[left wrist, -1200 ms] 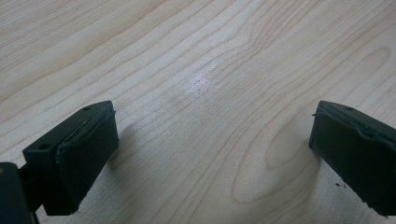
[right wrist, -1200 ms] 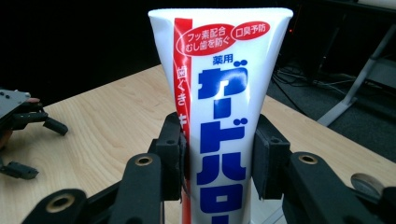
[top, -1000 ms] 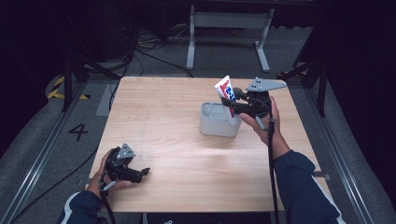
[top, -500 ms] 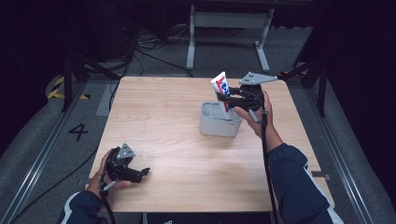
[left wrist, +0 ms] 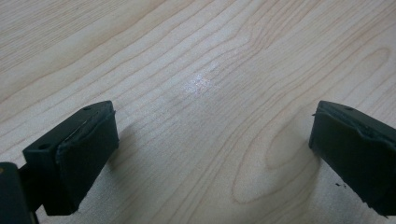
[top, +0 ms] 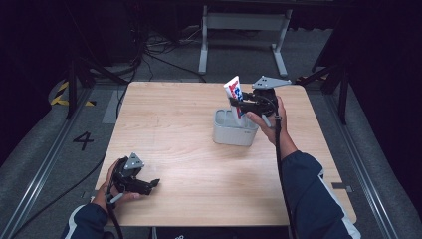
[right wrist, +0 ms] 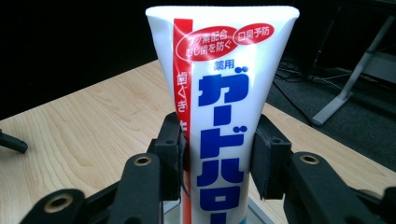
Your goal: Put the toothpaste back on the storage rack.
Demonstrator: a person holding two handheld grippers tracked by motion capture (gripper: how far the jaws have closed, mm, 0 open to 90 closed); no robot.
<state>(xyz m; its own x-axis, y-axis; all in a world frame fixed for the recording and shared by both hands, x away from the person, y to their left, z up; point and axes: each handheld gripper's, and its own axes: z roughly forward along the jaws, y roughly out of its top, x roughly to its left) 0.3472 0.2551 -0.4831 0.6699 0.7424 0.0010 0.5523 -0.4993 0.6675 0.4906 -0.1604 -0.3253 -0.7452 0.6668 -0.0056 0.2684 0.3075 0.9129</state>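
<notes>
A white toothpaste tube (top: 234, 91) (right wrist: 219, 107) with red and blue print stands upright, crimped end up, over a grey cup-like holder (top: 233, 130) on the wooden table (top: 179, 114). My right gripper (top: 239, 105) (right wrist: 217, 156) is shut on the tube's lower half, one pad against each side. Whether the tube's bottom is inside the holder or just above it is hidden. My left gripper (top: 149, 185) (left wrist: 210, 154) rests near the table's front left corner, jaws wide open over bare wood with nothing between them.
The holder stands right of the table's centre. Behind the table are a metal stand (top: 244, 30), cables on the floor (top: 149, 50) and yellow-black floor tape (top: 62, 92). Rails run along both sides of the table.
My right gripper has carried the tube leftward and a little down, from beside the holder's right edge to over its opening. The left gripper has stayed put.
</notes>
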